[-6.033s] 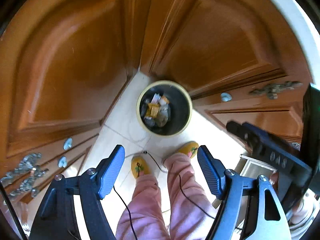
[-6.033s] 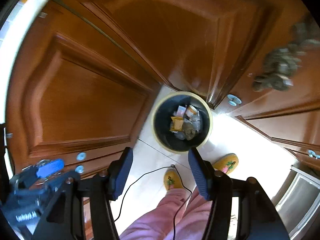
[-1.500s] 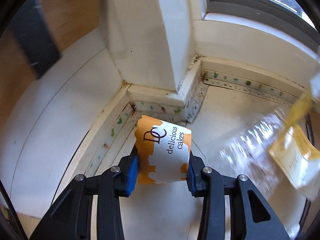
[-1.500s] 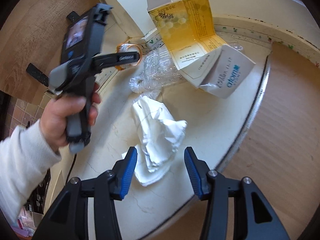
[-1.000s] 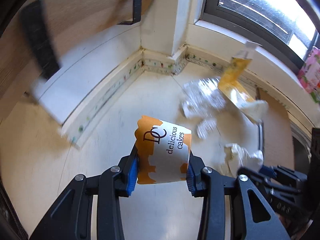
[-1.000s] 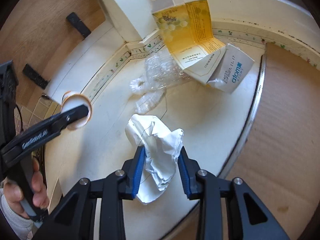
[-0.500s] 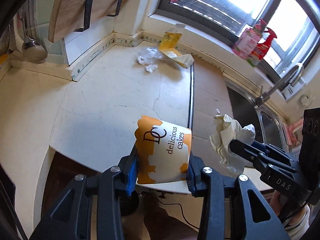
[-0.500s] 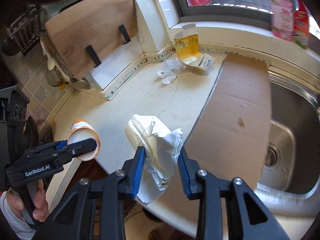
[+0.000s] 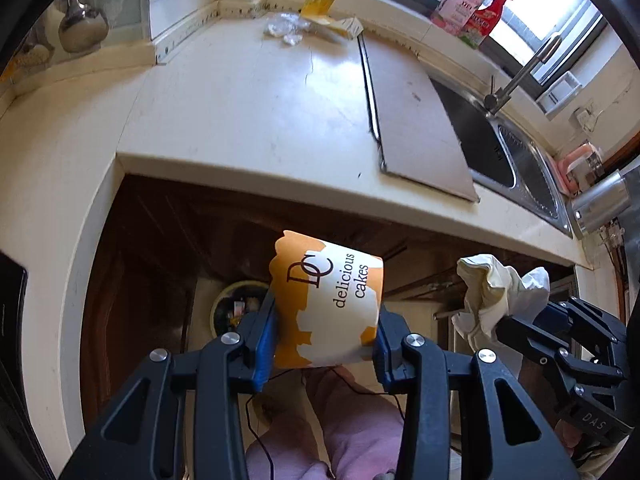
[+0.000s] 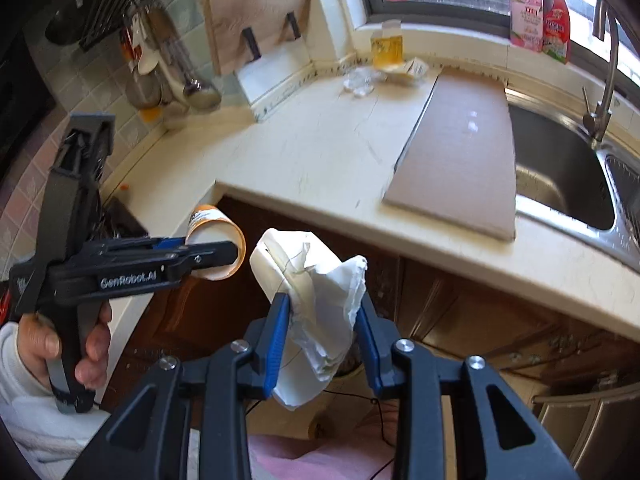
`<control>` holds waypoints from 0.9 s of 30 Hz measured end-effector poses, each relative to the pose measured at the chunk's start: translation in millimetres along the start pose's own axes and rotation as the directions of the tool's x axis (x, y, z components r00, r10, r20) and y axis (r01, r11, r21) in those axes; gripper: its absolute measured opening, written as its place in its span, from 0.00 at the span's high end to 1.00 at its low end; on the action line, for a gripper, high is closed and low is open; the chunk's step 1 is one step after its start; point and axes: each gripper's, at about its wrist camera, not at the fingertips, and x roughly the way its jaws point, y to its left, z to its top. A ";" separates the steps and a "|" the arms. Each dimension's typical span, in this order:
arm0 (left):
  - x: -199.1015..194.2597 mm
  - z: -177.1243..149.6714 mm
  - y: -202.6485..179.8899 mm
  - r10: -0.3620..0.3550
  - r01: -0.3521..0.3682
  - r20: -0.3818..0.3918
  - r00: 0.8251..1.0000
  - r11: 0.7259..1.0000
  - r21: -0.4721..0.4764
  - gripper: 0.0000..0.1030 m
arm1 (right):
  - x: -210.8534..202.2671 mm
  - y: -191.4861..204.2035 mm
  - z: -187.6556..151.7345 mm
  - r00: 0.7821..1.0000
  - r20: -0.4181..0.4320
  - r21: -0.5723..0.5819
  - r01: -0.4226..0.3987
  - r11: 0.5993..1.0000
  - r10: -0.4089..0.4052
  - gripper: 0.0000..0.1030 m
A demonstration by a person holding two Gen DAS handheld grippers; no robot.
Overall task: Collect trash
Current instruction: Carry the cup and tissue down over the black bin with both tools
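My left gripper (image 9: 326,330) is shut on an orange and white paper cup (image 9: 328,300) printed "delicious cakes"; the same cup (image 10: 216,242) shows at the left of the right wrist view. My right gripper (image 10: 322,326) is shut on a crumpled white paper wad (image 10: 316,300), which also shows at the right of the left wrist view as the wad (image 9: 496,292). Both hang in front of the counter edge, above the floor. A round bin (image 9: 236,306) with trash in it stands on the floor below, partly hidden by the cup. More trash (image 9: 316,20) lies in the far counter corner: a yellow carton and clear plastic.
A cream countertop (image 10: 304,152) carries a brown board (image 10: 460,148) beside a steel sink (image 10: 560,184) with a tap. Dark wooden cabinet doors (image 10: 460,312) run under the counter. Bottles stand on the window sill. A person's pink trouser legs (image 9: 340,432) and a thin cable are below.
Both grippers pulled back from the countertop past its front edge, carrying the cup and the paper wad. The floor bin came into view below the cup.
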 end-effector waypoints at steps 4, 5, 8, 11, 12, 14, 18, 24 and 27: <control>22.8 -22.6 17.8 0.018 -0.020 -0.084 0.996 0.999 -0.029 0.63 | 20.1 -1.6 -21.4 0.996 -0.083 0.003 -0.033 0.999 0.034 0.68; 30.1 -28.5 22.0 0.027 -0.030 -0.105 0.994 0.999 -0.036 0.63 | 25.5 -2.4 -25.5 0.995 -0.096 0.000 -0.042 0.999 0.042 0.67; 52.2 -44.5 31.2 0.051 -0.059 -0.159 0.986 0.997 -0.041 0.63 | 51.0 -3.7 -39.2 0.986 -0.151 0.005 -0.072 0.997 0.071 0.67; 81.2 -63.0 40.2 0.083 -0.095 -0.221 0.972 0.995 -0.043 0.63 | 83.7 -8.7 -52.7 0.974 -0.202 0.043 -0.095 0.995 0.102 0.67; 90.4 -68.3 43.5 0.091 -0.103 -0.236 0.967 0.994 -0.043 0.63 | 96.7 -11.6 -58.3 0.970 -0.215 0.062 -0.103 0.993 0.114 0.67; 108.3 -77.8 50.1 0.104 -0.119 -0.261 0.960 0.992 -0.043 0.63 | 128.5 -19.5 -71.3 0.959 -0.247 0.114 -0.112 0.987 0.137 0.67; 156.5 -97.7 73.1 0.118 -0.150 -0.320 0.940 0.986 -0.079 0.62 | 191.8 -35.6 -96.5 0.929 -0.334 0.225 -0.088 0.970 0.162 0.67; 231.6 -110.3 106.0 0.085 -0.158 -0.366 0.927 0.972 -0.176 0.62 | 267.1 -51.3 -114.6 0.892 -0.428 0.291 -0.015 0.957 0.144 0.67; 269.3 -111.0 115.5 0.071 -0.159 -0.383 0.921 0.966 -0.204 0.61 | 294.4 -60.2 -116.3 0.881 -0.456 0.293 0.015 0.956 0.125 0.66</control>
